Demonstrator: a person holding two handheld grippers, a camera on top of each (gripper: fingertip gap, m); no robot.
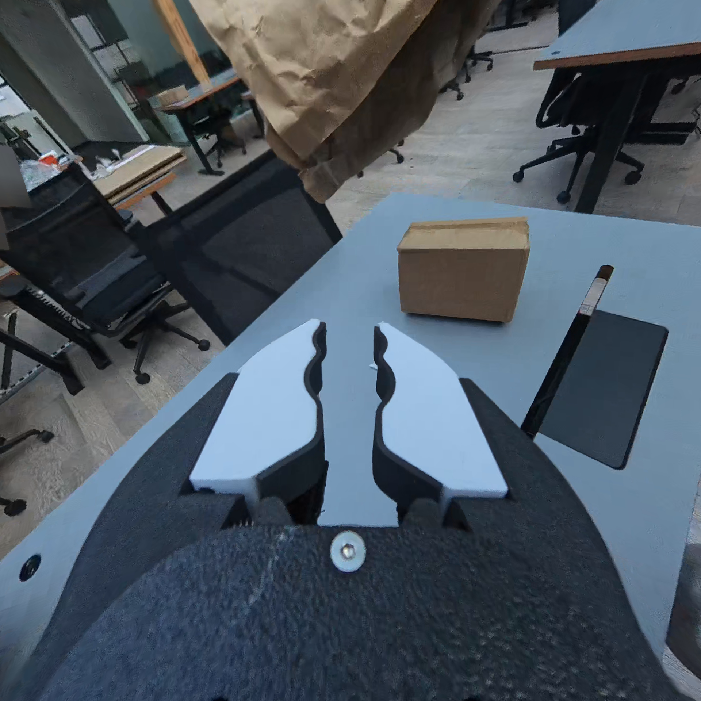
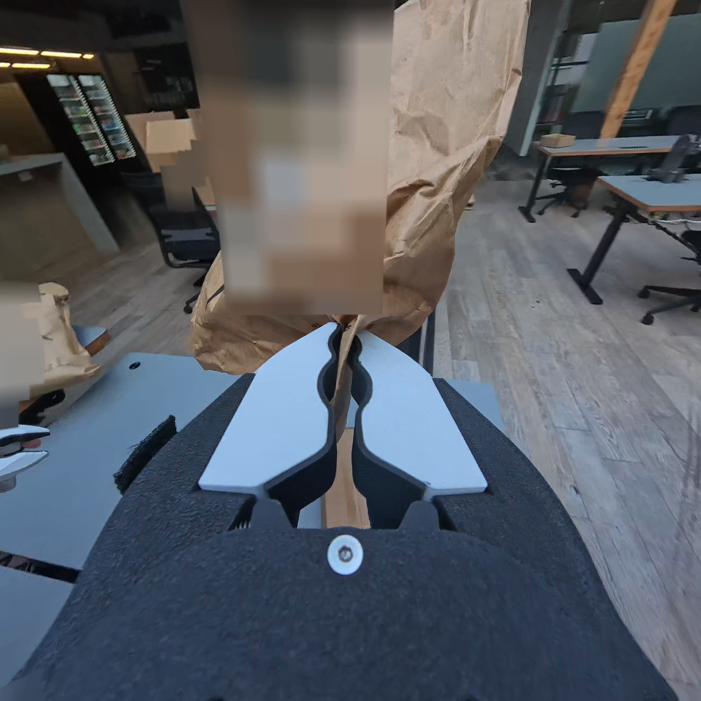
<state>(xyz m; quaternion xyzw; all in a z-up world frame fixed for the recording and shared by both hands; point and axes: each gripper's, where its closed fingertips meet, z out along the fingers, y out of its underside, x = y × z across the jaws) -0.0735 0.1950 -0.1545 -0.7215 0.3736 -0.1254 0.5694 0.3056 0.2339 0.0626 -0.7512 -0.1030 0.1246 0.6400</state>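
Note:
My right gripper (image 2: 347, 330) is shut on the edge of a crumpled brown paper bag (image 2: 447, 159) and holds it up in the air past the grey table's edge (image 2: 159, 379). The same bag (image 1: 322, 76) hangs at the top of the left wrist view, above the table's far edge. My left gripper (image 1: 349, 330) is open and empty, low over the grey table (image 1: 379, 273). A small closed cardboard box (image 1: 461, 269) stands on the table just ahead and right of it. The left gripper's white fingers (image 2: 19, 447) show at the left edge of the right wrist view.
A black flap (image 1: 561, 360) stands open over a dark cable hatch (image 1: 603, 387) in the table, right of the box. Black office chairs (image 1: 113, 273) stand left of the table. Other desks (image 1: 626, 45) and chairs (image 2: 671, 299) fill the wooden floor. Another paper bag (image 2: 60, 333) sits at far left.

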